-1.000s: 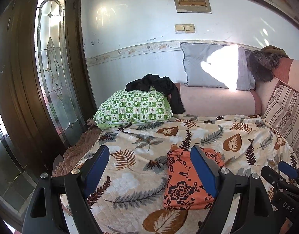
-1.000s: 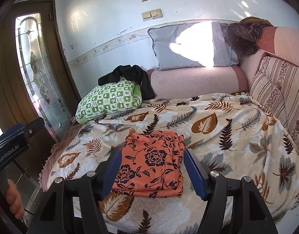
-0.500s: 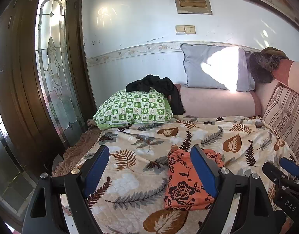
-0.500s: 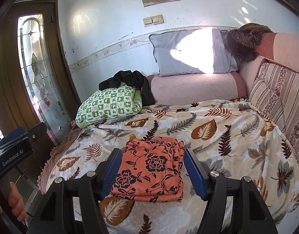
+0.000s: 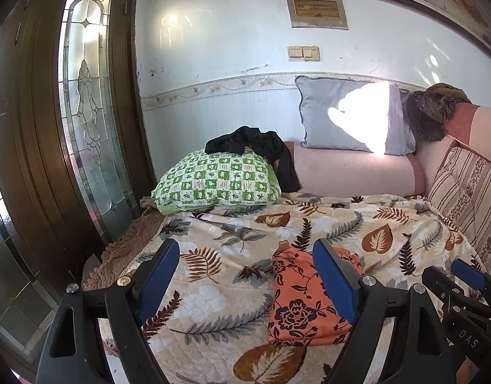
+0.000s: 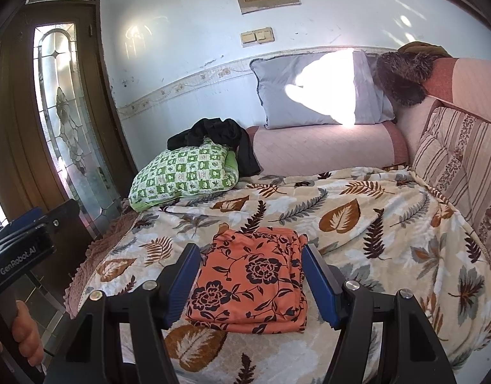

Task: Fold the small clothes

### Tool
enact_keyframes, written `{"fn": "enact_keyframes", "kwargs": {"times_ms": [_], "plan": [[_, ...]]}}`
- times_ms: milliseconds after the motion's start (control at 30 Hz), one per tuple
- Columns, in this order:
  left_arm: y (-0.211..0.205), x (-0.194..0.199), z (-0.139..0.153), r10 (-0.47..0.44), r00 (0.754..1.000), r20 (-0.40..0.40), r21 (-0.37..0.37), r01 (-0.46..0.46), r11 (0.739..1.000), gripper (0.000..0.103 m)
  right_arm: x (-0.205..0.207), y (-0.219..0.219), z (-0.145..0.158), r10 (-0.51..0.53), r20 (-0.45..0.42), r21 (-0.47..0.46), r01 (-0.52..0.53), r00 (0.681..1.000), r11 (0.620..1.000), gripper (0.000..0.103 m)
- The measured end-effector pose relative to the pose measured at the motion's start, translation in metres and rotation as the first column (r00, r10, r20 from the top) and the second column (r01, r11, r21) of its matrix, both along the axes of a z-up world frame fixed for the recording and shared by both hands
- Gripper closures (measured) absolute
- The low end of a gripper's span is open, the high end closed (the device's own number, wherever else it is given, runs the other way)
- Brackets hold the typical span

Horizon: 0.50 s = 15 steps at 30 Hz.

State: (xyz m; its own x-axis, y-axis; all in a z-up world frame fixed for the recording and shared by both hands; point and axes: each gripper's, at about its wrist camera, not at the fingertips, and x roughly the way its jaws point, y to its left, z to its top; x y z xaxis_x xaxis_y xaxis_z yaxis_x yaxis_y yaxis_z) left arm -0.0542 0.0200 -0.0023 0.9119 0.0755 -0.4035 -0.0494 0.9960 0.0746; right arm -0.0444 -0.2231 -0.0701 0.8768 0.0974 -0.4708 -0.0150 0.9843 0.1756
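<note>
A folded orange garment with dark flowers [image 6: 251, 283] lies flat on the leaf-patterned blanket [image 6: 373, 224]. It also shows in the left wrist view [image 5: 304, 304]. My right gripper [image 6: 250, 280] is open and empty, held above the garment's near edge, with the garment seen between its blue pads. My left gripper [image 5: 245, 278] is open and empty, to the left of the garment, its right pad in front of it. The left gripper's body shows at the left edge of the right wrist view [image 6: 18, 256], and the right gripper shows at the right edge of the left wrist view [image 5: 463, 297].
A green checked pillow [image 6: 184, 176] with a black garment [image 6: 219, 137] on top lies at the back left. A grey pillow [image 6: 319, 92] leans on the wall. A striped cushion [image 6: 453, 166] lines the right side. A wooden glass door [image 5: 85, 121] stands left.
Both grippers have drawn back and up slightly from the bed. The folded garment has not moved. Both grippers stay open.
</note>
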Motion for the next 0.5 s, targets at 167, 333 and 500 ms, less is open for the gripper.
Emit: {"fn": "enact_keyframes", "kwargs": {"times_ms": [167, 333, 500], "plan": [[0.000, 0.000, -0.001, 0.000, 1.000, -0.005, 0.001, 0.000, 1.000, 0.017, 0.002, 0.004, -0.001, 0.006, -0.001, 0.004, -0.006, 1.000, 1.000, 0.034], [0.000, 0.002, -0.003, -0.001, 1.000, -0.019, 0.003, 0.001, 1.000, 0.017, 0.007, 0.009, -0.001, 0.012, 0.000, 0.007, -0.012, 1.000, 1.000, 0.034], [0.001, 0.009, -0.005, -0.002, 1.000, -0.029, 0.004, 0.002, 1.000, 0.017, 0.012, 0.011, -0.001, 0.015, -0.001, 0.012, -0.015, 1.000, 1.000, 0.034]]}}
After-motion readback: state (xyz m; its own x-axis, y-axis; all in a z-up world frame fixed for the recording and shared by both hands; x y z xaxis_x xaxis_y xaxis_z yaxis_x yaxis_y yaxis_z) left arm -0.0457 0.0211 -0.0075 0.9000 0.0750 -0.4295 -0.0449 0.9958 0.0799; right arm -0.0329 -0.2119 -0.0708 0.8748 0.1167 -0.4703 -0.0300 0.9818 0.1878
